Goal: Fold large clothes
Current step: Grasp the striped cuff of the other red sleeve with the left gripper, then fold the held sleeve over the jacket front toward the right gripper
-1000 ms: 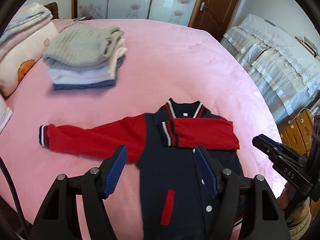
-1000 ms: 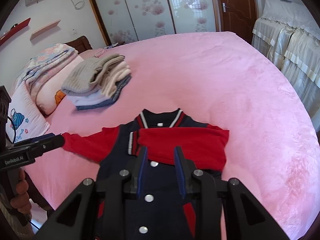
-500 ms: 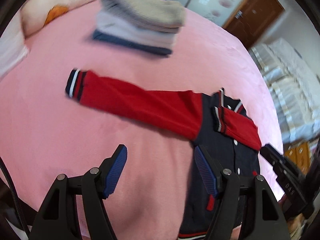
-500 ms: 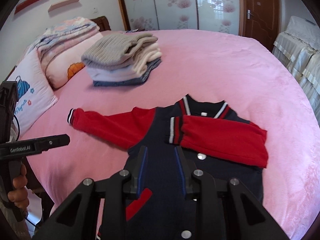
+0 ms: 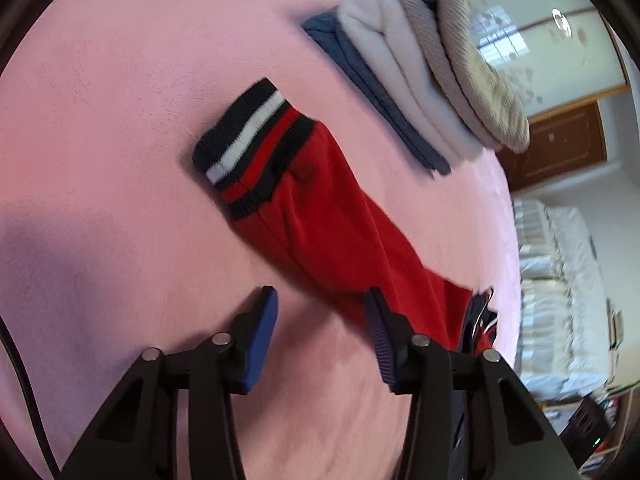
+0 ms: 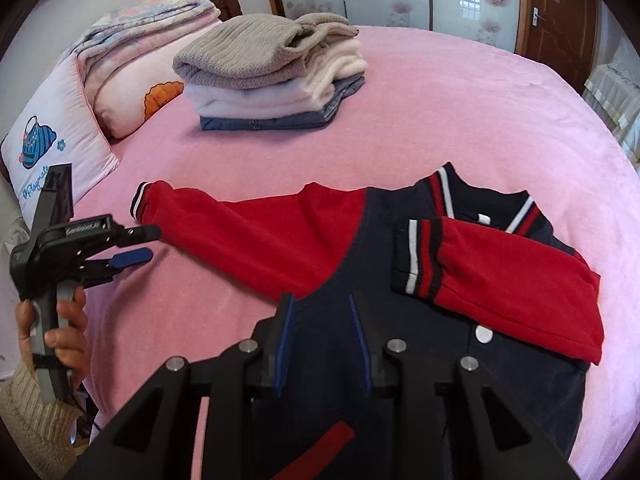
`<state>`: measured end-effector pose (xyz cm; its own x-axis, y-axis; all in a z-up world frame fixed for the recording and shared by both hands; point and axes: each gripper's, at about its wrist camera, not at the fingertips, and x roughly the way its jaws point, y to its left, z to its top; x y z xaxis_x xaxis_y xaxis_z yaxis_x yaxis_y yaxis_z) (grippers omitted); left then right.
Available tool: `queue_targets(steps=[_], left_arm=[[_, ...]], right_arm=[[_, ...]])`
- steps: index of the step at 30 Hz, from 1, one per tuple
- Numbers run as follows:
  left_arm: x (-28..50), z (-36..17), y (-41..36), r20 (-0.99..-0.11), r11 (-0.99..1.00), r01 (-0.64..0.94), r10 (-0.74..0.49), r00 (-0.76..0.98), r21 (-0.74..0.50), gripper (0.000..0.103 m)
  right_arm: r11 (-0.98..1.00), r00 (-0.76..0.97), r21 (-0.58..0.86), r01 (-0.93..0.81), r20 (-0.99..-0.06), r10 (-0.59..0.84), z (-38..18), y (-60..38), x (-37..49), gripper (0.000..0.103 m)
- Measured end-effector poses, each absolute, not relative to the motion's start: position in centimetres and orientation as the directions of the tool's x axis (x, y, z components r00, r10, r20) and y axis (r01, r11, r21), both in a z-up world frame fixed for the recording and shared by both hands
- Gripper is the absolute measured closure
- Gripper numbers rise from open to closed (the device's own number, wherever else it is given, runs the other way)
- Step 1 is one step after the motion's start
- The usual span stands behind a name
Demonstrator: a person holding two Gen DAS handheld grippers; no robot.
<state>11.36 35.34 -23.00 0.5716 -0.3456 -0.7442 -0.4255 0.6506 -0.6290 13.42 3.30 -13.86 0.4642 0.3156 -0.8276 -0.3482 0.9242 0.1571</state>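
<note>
A navy jacket point(image 6: 400, 340) with red sleeves lies flat on the pink bed point(image 6: 460, 112). Its right-hand sleeve point(image 6: 516, 280) is folded across the chest. Its other sleeve point(image 6: 256, 236) stretches out to the left, with a striped cuff point(image 5: 248, 140) at the end. My left gripper point(image 5: 322, 312) is open and empty, just above this sleeve near the cuff; it also shows in the right wrist view point(image 6: 140, 246). My right gripper point(image 6: 322, 314) is open a little and empty, above the jacket's navy body.
A stack of folded clothes point(image 6: 272, 76) with a grey knit on top sits at the back of the bed. Pillows point(image 6: 52, 148) and folded quilts point(image 6: 140, 24) lie at the left. A covered sofa point(image 5: 560, 300) and a brown door point(image 6: 556, 12) stand to the right.
My left gripper has swung left and dropped low toward the outstretched sleeve's cuff. My right gripper has shifted slightly and stays over the jacket's body. The jacket has not moved.
</note>
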Motion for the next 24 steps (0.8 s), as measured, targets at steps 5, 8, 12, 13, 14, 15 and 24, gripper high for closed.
queue_targets(steps=[5, 8, 12, 13, 14, 15, 24], left_arm=[[12.8, -24.2, 35.9, -0.744, 0.608, -0.474, -0.322, 0.585, -0.636, 0.078], [12.9, -23.8, 35.4, -0.763, 0.610, -0.505, -0.282, 0.582, -0.611, 0.097], [12.7, -18.2, 32.8, -0.758, 0.716, -0.448, -0.173, 0.629, -0.535, 0.099], [12.8, -16.7, 31.7, -0.744, 0.740, -0.416, -0.168, 0.647, -0.529, 0.099], [12.9, -14.8, 30.0, -0.719, 0.768, -0.361, -0.180, 0.671, -0.529, 0.099], [13.1, -13.5, 28.6, -0.702, 0.786, -0.317, -0.197, 0.684, -0.530, 0.099], [16.4, -8.2, 9.0, -0.686, 0.908, 0.158, -0.399, 0.609, -0.388, 0.091]], right_arm=[[0.923, 0.448, 0.157, -0.350, -0.838, 0.312, -15.0, 3.6, 14.2, 0.076], [0.928, 0.450, 0.155, -0.340, -0.839, 0.305, -15.3, 3.1, 14.2, 0.076], [0.935, 0.454, 0.172, -0.311, -0.837, 0.305, -15.4, 1.6, 14.1, 0.076], [0.938, 0.461, 0.175, -0.300, -0.834, 0.303, -15.3, 1.0, 14.1, 0.076], [0.941, 0.467, 0.178, -0.288, -0.832, 0.300, -15.2, 0.4, 14.0, 0.076], [0.944, 0.473, 0.183, -0.274, -0.829, 0.298, -15.1, -0.4, 14.0, 0.076], [0.975, 0.551, 0.197, -0.101, -0.805, 0.220, -13.7, -9.1, 13.2, 0.076]])
